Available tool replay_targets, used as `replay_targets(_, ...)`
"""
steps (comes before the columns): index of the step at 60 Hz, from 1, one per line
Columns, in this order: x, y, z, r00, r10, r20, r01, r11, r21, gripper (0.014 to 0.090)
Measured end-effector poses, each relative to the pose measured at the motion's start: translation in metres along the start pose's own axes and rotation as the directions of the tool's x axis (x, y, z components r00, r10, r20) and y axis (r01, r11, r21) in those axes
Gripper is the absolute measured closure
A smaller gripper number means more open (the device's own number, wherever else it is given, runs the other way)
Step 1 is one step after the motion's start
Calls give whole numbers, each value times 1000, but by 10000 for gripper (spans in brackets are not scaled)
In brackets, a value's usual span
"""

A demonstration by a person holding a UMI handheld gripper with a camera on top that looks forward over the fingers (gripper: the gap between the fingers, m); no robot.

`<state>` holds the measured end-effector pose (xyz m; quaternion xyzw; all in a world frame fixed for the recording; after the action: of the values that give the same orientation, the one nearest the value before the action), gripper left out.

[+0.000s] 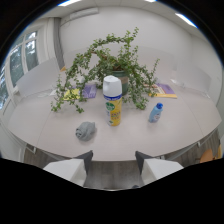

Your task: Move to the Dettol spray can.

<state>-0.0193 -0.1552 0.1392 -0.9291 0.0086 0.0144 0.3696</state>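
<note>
Claw [113,161] fingers apart, Dettol spray can [113,100] upright beyond them.

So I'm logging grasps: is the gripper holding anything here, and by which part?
Nothing is held. The gripper is open with only a bare gap between its fingers; the spray can stands on the table beyond them, untouched.

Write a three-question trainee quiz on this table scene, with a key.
1. True or false: the claw grips the yellow spray can with the white cap.
2. What lies beside the can, opposite the small blue bottle? A) crumpled grey cloth B) red mug C) scissors
3. What stands behind the can?

Key: 1 false, the claw is open, the can beyond it; 2 A; 3 the leafy green potted plant.
</note>
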Motion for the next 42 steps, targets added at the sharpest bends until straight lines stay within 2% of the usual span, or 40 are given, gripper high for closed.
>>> replay_targets(23, -13, 1, 20, 999, 9, -52, -9, 1000, -6, 206)
replay_targets(42, -8, -16, 80, 997, -2, -75, 4, 1000, 20, 205)
